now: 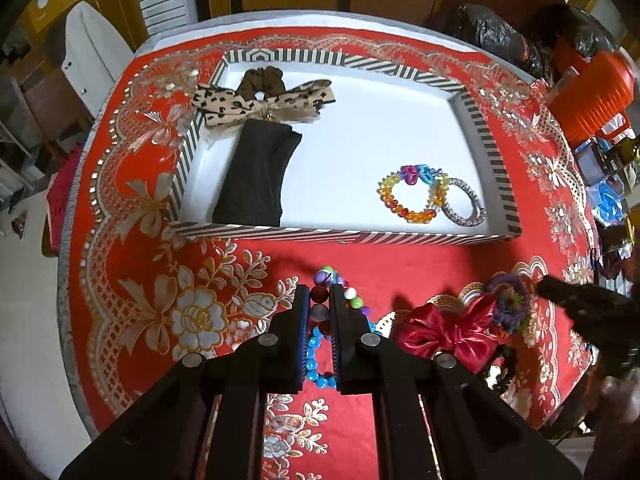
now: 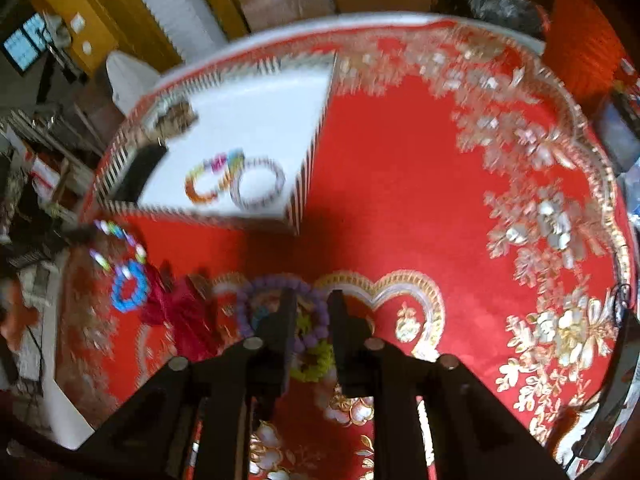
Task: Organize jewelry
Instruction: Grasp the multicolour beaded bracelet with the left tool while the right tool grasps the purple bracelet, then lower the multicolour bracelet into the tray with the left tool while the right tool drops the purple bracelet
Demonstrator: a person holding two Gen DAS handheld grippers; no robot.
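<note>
We have the left gripper point(image 1: 320, 300) low centre in the left wrist view, jaws together on a strand of mixed round beads, purple, red, white and green point(image 1: 338, 288), with a bright blue bead bracelet point(image 1: 316, 356) hanging or lying just under the fingers; we can't tell if the two are linked. The target, we judge, is the black-and-white striped shallow tray with white floor point(image 1: 352, 236), upper centre of that frame. It already holds a rainbow faceted bead bracelet point(image 1: 412, 194) touching a silver chain bracelet point(image 1: 464, 202) at lower right, and a leopard-print fabric bow point(image 1: 260, 100) with a folded black cloth piece point(image 1: 256, 176) at left.

The right gripper point(image 2: 312, 304) is low centre in its own blurred view, jaws nearly together around a fuzzy purple pom-pom ring point(image 2: 280, 304), with a yellow-green fuzzy ring point(image 2: 316, 360) below it. It looks like a pinch on the purple ring, though the blur leaves pad contact unsure. A dark red satin bow point(image 1: 448, 328) lies on the red and gold embroidered tablecloth point(image 1: 420, 260), just left of that ring in the left view.

To do this step well, we'd lift the bead strand clear of the cloth so the trailing end doesn't snag the tray's near wall. Carry it over the open white middle, away from the two bracelets, to avoid tangling, and lower before letting go so the beads don't roll. We'd stagger the two hands so they don't crowd at the tray.
</note>
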